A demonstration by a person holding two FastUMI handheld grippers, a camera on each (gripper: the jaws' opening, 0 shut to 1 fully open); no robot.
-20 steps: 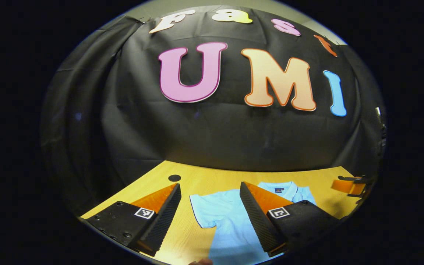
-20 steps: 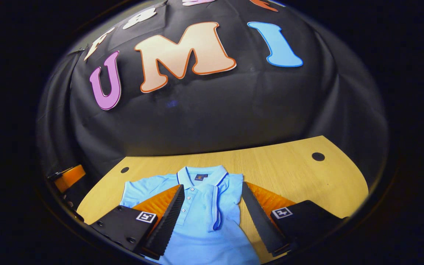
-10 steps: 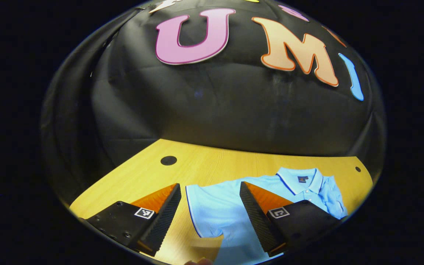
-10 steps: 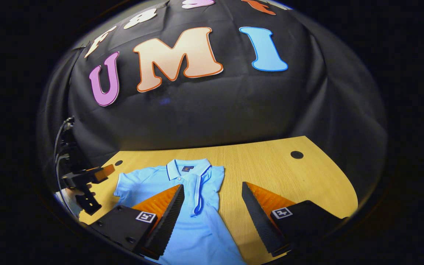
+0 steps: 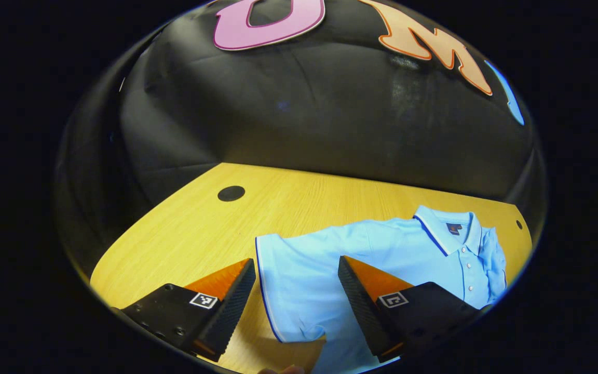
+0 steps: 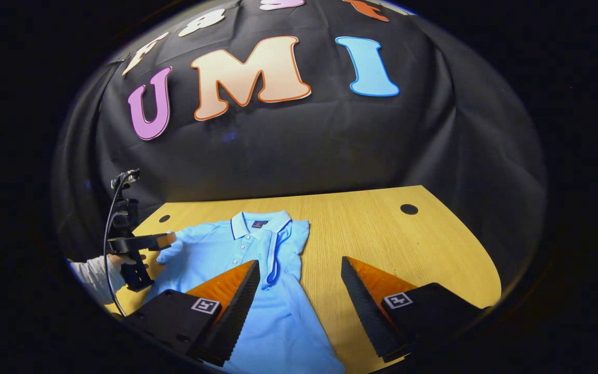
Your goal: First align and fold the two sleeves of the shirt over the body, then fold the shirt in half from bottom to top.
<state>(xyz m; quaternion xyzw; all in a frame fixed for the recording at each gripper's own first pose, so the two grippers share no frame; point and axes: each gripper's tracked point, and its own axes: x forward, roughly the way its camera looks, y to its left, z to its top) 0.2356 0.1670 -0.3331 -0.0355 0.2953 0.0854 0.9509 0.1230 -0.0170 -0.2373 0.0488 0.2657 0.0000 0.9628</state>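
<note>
Left gripper [image 5: 296,283] has dropped toward sleeve [image 5: 299,291] — jaws apart.

Open wooden table [image 6: 408,244] to the right of the light blue shirt [image 6: 278,322], bare up to the black cloth wall [image 6: 304,150] apart from a small round hole [image 6: 409,209]. Equally bare wood left of the outstretched left sleeve [image 5: 299,280] in the left gripper view, with one more round hole [image 5: 231,193] near the wall. Left gripper [image 6: 166,240], with hand [image 6: 122,259] and cable, just by that sleeve's edge. Wide gaps between both pairs of fingers, shirt cloth beneath
</note>
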